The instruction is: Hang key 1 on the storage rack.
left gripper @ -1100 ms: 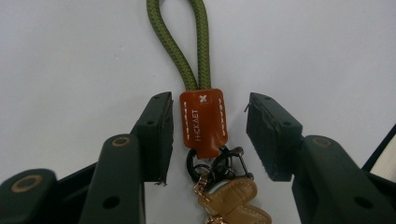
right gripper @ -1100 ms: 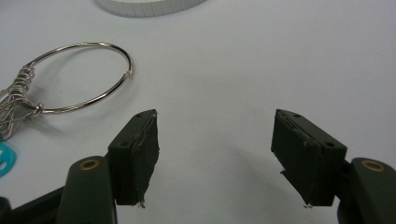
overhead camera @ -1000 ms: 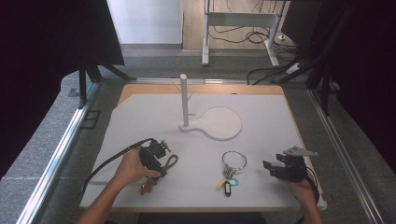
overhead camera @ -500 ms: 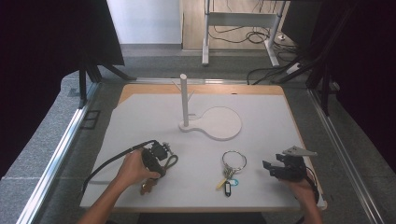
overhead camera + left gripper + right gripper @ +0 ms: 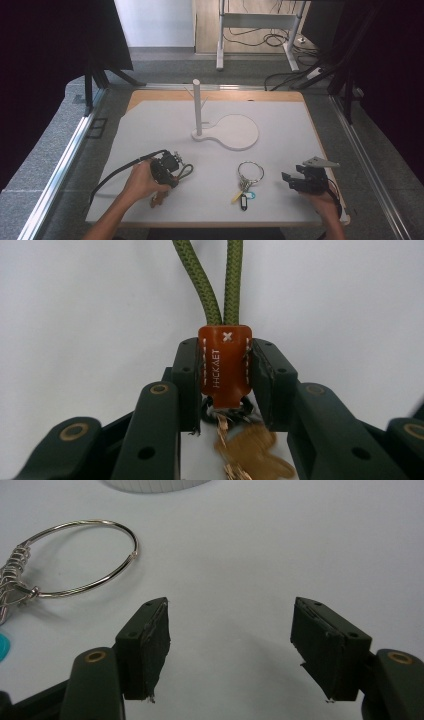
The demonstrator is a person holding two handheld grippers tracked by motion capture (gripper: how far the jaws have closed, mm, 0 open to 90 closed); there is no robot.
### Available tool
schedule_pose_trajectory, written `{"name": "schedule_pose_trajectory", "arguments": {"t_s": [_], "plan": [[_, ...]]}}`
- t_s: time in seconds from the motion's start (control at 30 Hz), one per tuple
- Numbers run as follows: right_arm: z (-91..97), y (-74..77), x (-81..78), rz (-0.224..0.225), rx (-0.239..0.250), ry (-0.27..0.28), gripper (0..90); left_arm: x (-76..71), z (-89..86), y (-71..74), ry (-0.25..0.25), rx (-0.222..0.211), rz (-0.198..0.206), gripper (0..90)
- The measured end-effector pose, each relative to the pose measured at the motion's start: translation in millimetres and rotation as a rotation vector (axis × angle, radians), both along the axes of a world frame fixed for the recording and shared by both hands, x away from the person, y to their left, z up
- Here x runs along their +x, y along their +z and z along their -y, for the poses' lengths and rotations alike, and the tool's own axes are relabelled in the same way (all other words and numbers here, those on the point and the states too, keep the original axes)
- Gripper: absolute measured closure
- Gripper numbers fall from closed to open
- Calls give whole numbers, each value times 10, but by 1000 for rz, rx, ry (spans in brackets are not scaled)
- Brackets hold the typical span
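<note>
My left gripper [image 5: 225,375] is shut on the orange leather tab [image 5: 225,362] of a keychain. Its green cord loop [image 5: 220,275] runs out ahead over the white board, and a brass key [image 5: 250,452] hangs under the tab. From above, the left gripper [image 5: 167,167] sits at the board's front left with the cord loop [image 5: 186,171] lying to its right. My right gripper [image 5: 230,650] is open above bare board. A large metal key ring [image 5: 80,560] lies ahead of it to the left. From above, the right gripper [image 5: 300,181] is at the front right, right of the ring [image 5: 250,172] with its coloured tags [image 5: 244,199].
A white stand with an upright post [image 5: 197,107] and a round base plate [image 5: 235,131] occupies the middle of the white board [image 5: 150,120]. Metal rails run along both sides of the table. Dark screens and cables stand beyond the far edge.
</note>
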State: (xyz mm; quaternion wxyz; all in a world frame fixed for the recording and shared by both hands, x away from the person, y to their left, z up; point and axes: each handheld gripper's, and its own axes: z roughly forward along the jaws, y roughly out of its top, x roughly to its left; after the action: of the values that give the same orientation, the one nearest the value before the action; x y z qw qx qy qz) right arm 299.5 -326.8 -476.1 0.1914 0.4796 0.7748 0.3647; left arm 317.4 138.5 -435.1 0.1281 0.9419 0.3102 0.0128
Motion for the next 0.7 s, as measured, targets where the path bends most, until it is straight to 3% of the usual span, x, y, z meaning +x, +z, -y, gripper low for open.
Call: {"name": "schedule_pose_trajectory", "arguments": {"t_s": [0.27,0.7], "plan": [[-2,-2,2,1,0,-3,319,81,-215,306,29,-147,19,671],[30,2,-6,0,4,-11,319,250,-414,644,60,-223,57,671]]}}
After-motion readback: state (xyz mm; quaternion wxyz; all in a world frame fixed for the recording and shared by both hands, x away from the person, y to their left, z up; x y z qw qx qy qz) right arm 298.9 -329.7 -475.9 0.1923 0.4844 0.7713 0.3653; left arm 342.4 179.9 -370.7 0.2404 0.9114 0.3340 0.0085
